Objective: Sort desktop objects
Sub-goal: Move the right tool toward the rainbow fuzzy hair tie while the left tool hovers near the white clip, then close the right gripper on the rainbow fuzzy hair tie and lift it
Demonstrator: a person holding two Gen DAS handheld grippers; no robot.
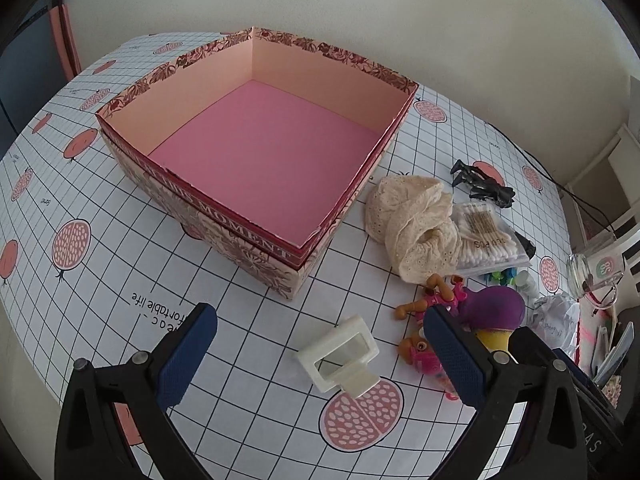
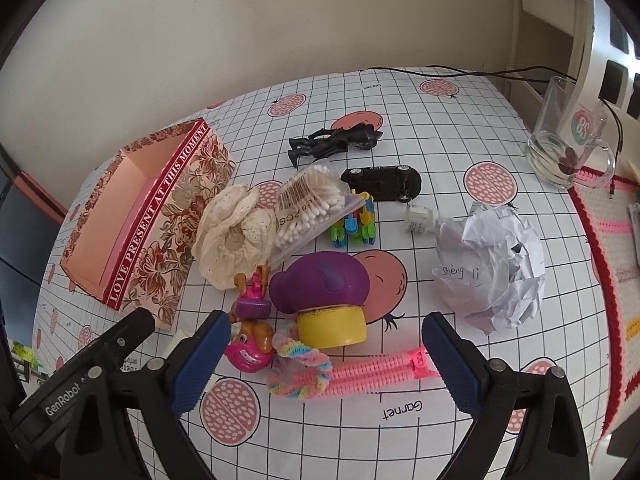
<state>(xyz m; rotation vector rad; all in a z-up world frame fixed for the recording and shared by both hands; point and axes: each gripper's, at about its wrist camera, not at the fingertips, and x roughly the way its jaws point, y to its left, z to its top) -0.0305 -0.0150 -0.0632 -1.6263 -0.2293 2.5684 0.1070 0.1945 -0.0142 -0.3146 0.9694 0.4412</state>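
Observation:
An open, empty pink floral box (image 1: 256, 152) stands on the gridded tablecloth; it also shows at the left of the right wrist view (image 2: 160, 216). My left gripper (image 1: 320, 348) is open above a small white framed mirror (image 1: 340, 354). My right gripper (image 2: 326, 356) is open above a pastel scrunchie (image 2: 300, 372) and a pink comb-like clip (image 2: 380, 372). Just ahead lie a purple and yellow mushroom toy (image 2: 324, 292), pink dolls (image 2: 250, 328), a cream lace cap (image 2: 232, 236), a bag of cotton swabs (image 2: 312, 208), coloured clips (image 2: 356, 228), a black toy car (image 2: 384, 182) and a black figure (image 2: 336, 140).
Crumpled white paper (image 2: 496, 264) and a small white bottle (image 2: 420, 218) lie to the right. A glass mug (image 2: 568, 140) stands at the far right by a crocheted mat (image 2: 616, 248). Black cables (image 2: 460, 70) run along the table's back edge.

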